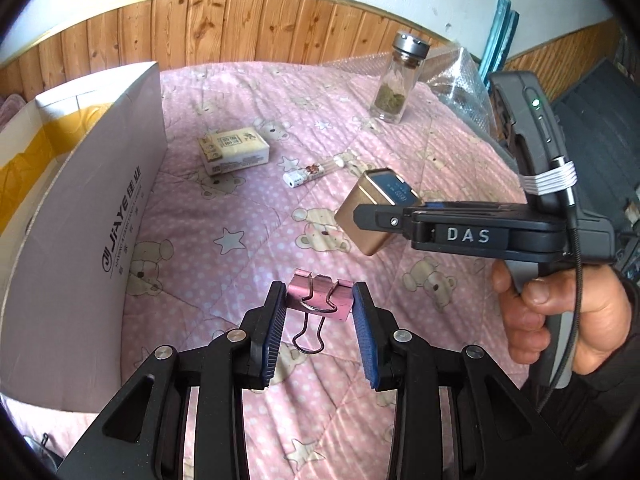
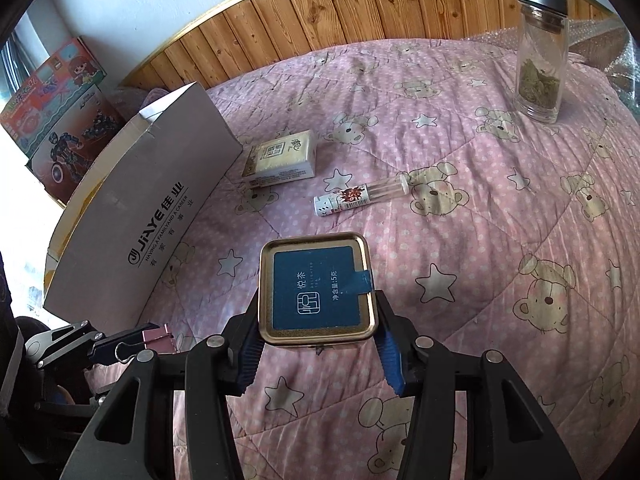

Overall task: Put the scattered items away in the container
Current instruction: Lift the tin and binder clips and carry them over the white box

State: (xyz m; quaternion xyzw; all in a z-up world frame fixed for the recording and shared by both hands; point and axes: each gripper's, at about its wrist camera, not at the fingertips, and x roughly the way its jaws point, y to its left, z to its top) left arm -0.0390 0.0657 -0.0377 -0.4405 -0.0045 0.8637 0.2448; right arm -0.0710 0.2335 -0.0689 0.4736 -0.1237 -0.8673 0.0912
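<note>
Cardboard box (image 1: 92,216), one, light, open-topped, stands at the left edge of the pink quilt (image 1: 248,208); one glass jar (image 1: 394,80), likely heaviest and breakable, best taken round its body, stands upright at the far side. One gold tin (image 2: 318,290), rigid, smooth, probably slippery, is clamped by its side walls in the right gripper (image 2: 318,354) above the quilt; one stiff carton pack (image 1: 234,150) and one small clear tube (image 1: 310,172) lie near the box. One pink binder clip (image 1: 320,298), light, hard metal, is pinched across its body by the left gripper (image 1: 320,312).
</note>
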